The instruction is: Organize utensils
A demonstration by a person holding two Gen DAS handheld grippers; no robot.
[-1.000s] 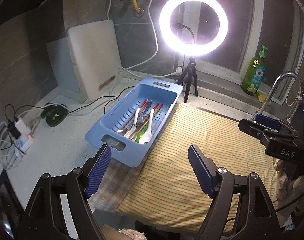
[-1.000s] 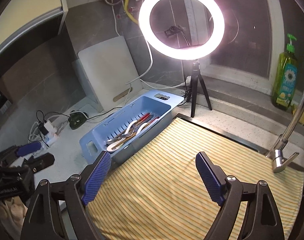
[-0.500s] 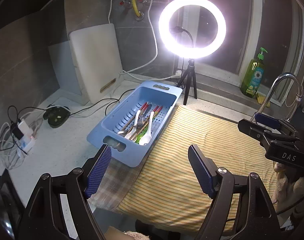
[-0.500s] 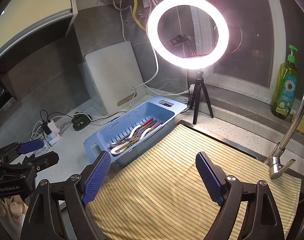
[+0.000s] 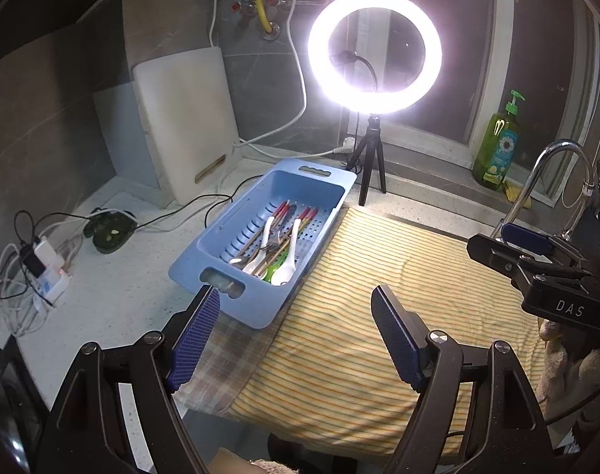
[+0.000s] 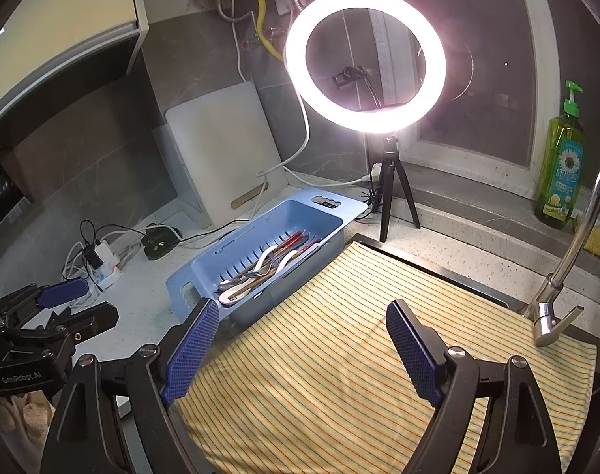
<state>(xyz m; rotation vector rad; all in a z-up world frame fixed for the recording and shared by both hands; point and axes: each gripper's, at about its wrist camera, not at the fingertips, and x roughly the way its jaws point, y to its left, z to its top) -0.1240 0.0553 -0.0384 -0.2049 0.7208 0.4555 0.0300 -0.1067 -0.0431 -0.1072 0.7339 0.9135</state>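
All the utensils (image 5: 270, 247) are seen jumbled in the blue basket (image 5: 237, 233), mid-frame; nothing's laid on the striped cloth (image 5: 379, 316). Left claw (image 5: 296, 337) and right claw (image 6: 300, 349) are held wide open, empty. Sorted or not can't be told.

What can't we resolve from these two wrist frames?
- Utensil count in the blue basket: spoons, chopsticks and a fork overlap in both views; in the right wrist view the near wall hides the lower ones.
- Sink: covered by the striped cloth in both views.
- Soap bottle label: too small to read.
- Window area behind the ring light: washed out by glare.
- Hands holding the tongs: cut off by the frame edges.
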